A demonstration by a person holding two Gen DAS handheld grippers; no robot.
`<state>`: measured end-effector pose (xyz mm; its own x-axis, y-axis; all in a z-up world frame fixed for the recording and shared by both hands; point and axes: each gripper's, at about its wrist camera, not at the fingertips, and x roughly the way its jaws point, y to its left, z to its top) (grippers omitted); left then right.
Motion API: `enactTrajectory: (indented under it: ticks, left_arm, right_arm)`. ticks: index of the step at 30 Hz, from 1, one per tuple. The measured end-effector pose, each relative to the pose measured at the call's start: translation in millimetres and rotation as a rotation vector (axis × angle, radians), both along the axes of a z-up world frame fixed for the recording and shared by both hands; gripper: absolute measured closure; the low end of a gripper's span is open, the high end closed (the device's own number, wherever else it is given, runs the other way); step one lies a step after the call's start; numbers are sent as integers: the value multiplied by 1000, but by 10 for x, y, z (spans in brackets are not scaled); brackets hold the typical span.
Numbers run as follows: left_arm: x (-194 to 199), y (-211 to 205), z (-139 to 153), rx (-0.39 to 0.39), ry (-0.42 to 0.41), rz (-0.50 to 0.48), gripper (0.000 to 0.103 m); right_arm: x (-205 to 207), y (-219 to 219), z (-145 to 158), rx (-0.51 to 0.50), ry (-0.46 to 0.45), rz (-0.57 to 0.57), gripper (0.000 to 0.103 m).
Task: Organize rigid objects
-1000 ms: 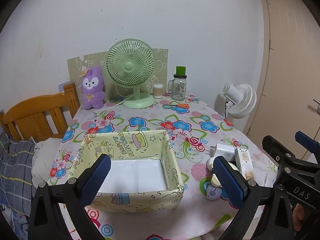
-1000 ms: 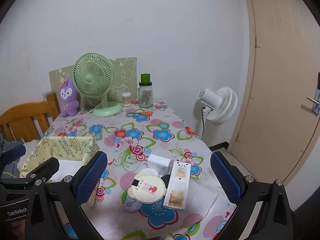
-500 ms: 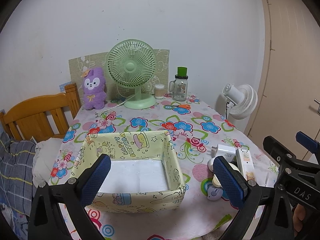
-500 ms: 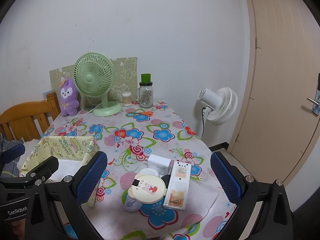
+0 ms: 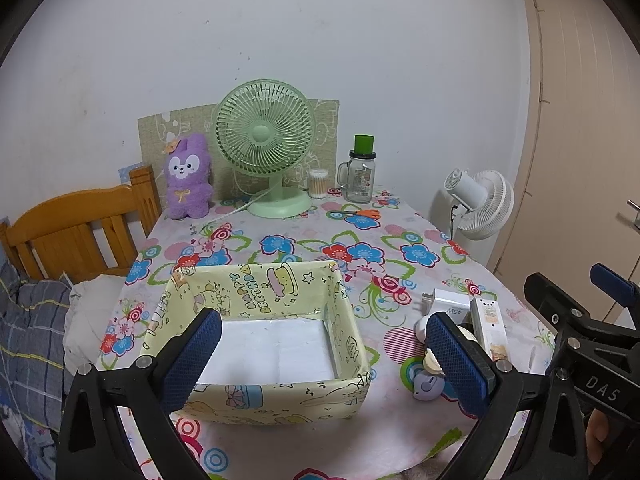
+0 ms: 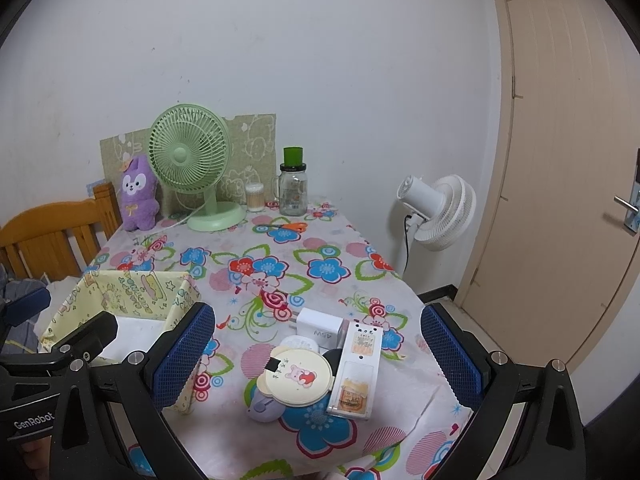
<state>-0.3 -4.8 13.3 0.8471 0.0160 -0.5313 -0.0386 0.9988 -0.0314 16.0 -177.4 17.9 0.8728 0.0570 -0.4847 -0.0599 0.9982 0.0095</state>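
Nearest the cameras, both tools hang over the near edge of the floral-print tablecloth (image 6: 280, 268), nothing held. Left gripper (image 5: 320, 354): blue pads wide apart, framing the pale yellow cartoon-print fabric box (image 5: 276, 398). Right gripper (image 6: 318, 350): pads also wide apart, framing the pile of items to sort.

Progress, as I judge it: not started. Box interior shows only its white liner, no items inside. All rigid objects sit in one cluster on the cloth just to the right of the box: a cream round compact w/ a cartoon mouse sticker (image 6: 298, 378), on top of a small lilac rounded gadget (image 6: 262, 404) and a black disc (image 6: 332, 356); touching its right side, a long white rectangular case w/ orange label (image 6: 356, 372); behind these, a white oval case (image 6: 302, 344) and a white 45W plug charger (image 6: 320, 326). So approx six pieces left to move, compact likely first since it's on top.

In the way: box's right wall stands btwn pile and liner, so each item must be lifted over it. Stacked pieces overlap; pulling a lower one could shift the rest.

Farther back, well apart from the work: orange-handled scissors (image 6: 294, 227), a glass mug-jar w/ green lid (image 6: 293, 190), a cotton-swab tub (image 6: 255, 197), a mint green desk fan (image 6: 188, 160), a purple plush bunny (image 6: 138, 196). Off-table: a wooden chair (image 5: 76, 228) at left, a white floor fan (image 6: 440, 210) and beige door (image 6: 560, 160) at right.
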Motion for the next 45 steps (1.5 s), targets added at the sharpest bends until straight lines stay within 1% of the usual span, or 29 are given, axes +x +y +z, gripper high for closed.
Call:
enactTrajectory:
  ticks: [2,23,29,34,41,45]
  left_arm:
    - [-13,-10,11,-2,-3,-10,0]
    - [-19,-7,19,-7,-2,-1,0]
    - [5,-42,-46,-8,7,6,0]
    - [6,-128,-113,-8,3,0,0]
    - [73,-292,-279,-17,49,-30,0]
    - [106,-395,-368,-17,63,-47,0]
  right_arm:
    - [-5,4,0,-4,-1,3,0]
    - [-26,-2,-22,4,2,6,0]
    - [-9,-28,-82,7,2,8,0]
    - [34,-100,-162,31,8,10,0]
    - [151,-240,-333,53,58,3,0]
    - [201,-324,-428,55,63,-7,0]
